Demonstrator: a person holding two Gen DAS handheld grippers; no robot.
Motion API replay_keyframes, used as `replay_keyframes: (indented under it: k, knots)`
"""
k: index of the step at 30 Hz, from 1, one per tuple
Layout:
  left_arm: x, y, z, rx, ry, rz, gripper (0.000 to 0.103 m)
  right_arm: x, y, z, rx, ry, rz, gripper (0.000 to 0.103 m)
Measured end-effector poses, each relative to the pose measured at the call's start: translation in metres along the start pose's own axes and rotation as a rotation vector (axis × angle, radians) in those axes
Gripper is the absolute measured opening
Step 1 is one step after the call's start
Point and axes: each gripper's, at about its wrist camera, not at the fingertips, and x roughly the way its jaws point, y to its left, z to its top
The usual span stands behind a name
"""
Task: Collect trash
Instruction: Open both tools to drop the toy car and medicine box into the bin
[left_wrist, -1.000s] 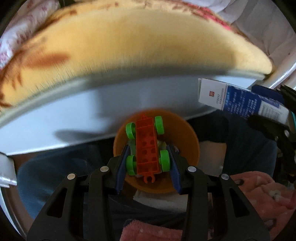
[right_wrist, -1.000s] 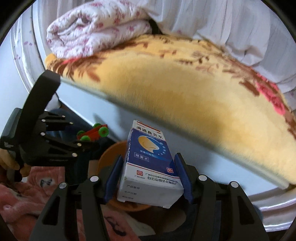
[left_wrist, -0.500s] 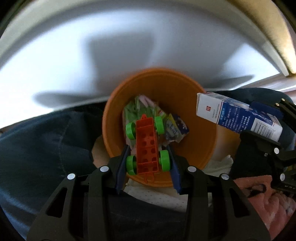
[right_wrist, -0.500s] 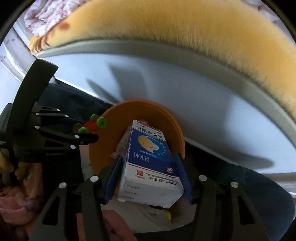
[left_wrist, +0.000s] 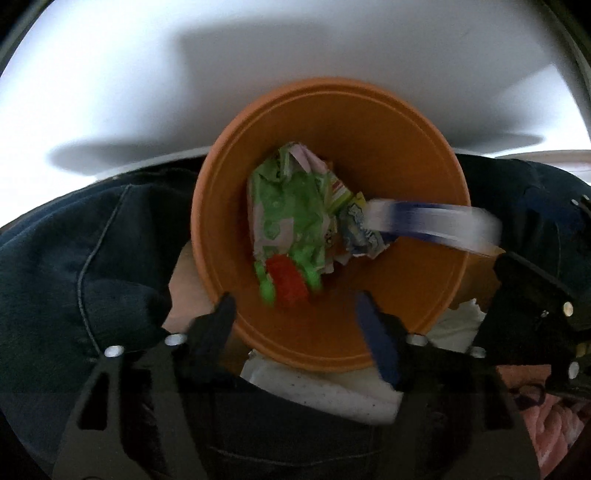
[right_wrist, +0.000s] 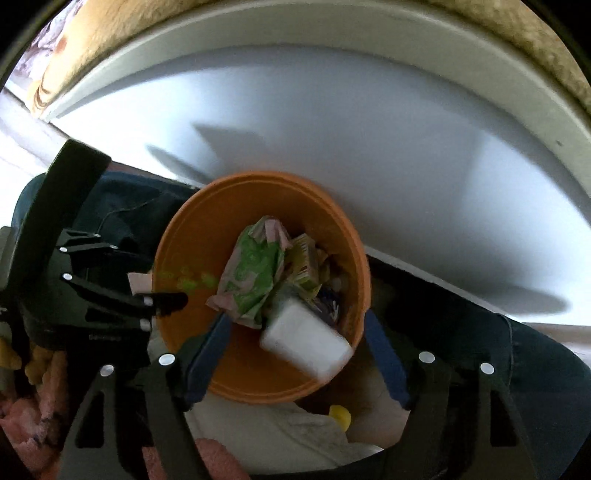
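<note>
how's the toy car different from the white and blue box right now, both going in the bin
The toy car is red with green wheels; the box is white and blue card.
The toy car is the smaller thing; the box is larger and flat-sided.
The toy car drops near the green wrapper; the box drops at the opposite side.
Both are motion-blurred, free of the jaws, inside the orange bin.

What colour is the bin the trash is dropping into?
Orange. The round bin shows best in the left wrist view, seen from straight above.
</note>
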Motion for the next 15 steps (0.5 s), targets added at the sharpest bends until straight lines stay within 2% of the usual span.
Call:
replay_keyframes:
  k: [3,6,10,15]
  knots:
    - [-0.006,-0.003,-0.001,0.012,-0.023,0.028,0.075,-0.007,-0.002,-0.002,0.014,-0.019,-0.008,0.08]
    - [-0.012,-0.005,-0.004,0.018,-0.048,0.047,0.075,-0.013,-0.004,-0.004,0.029,-0.042,-0.016,0.085]
    - [-0.027,-0.006,-0.005,0.016,-0.093,0.063,0.075,-0.033,-0.014,-0.005,0.062,-0.087,-0.018,0.085]
    - [-0.064,-0.013,-0.007,0.026,-0.193,0.078,0.075,-0.067,-0.019,-0.005,0.084,-0.172,-0.021,0.085]
